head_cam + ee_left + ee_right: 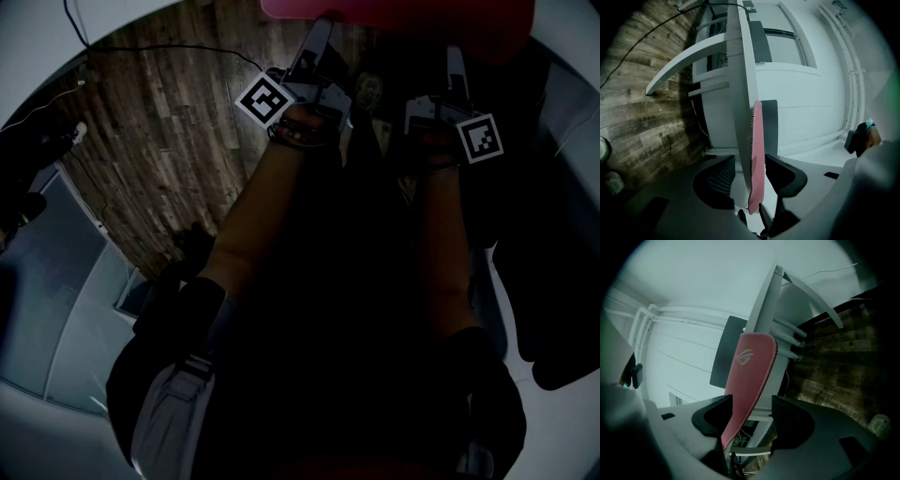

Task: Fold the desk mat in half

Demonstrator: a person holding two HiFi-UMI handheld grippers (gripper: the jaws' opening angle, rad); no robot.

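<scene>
The pink desk mat (412,19) shows as a strip at the top edge of the head view, past both grippers. Seen edge-on in the left gripper view, the mat (758,150) lies along the white desk (736,70). My left gripper (749,161) stands open around the mat's edge, with a gap on each side. In the right gripper view the mat (752,362), with its logo, curls off the desk (764,310). My right gripper (751,401) is open around it, the mat close to one jaw. In the head view, left gripper (319,37) and right gripper (455,66) point away, side by side.
Wooden floor (169,122) with a thin cable (169,47) lies at the left. A dark flat panel (729,348) stands behind the mat, in front of a white wall. A pale round thing (880,425) sits on the floor. The person's dark clothing fills the lower head view.
</scene>
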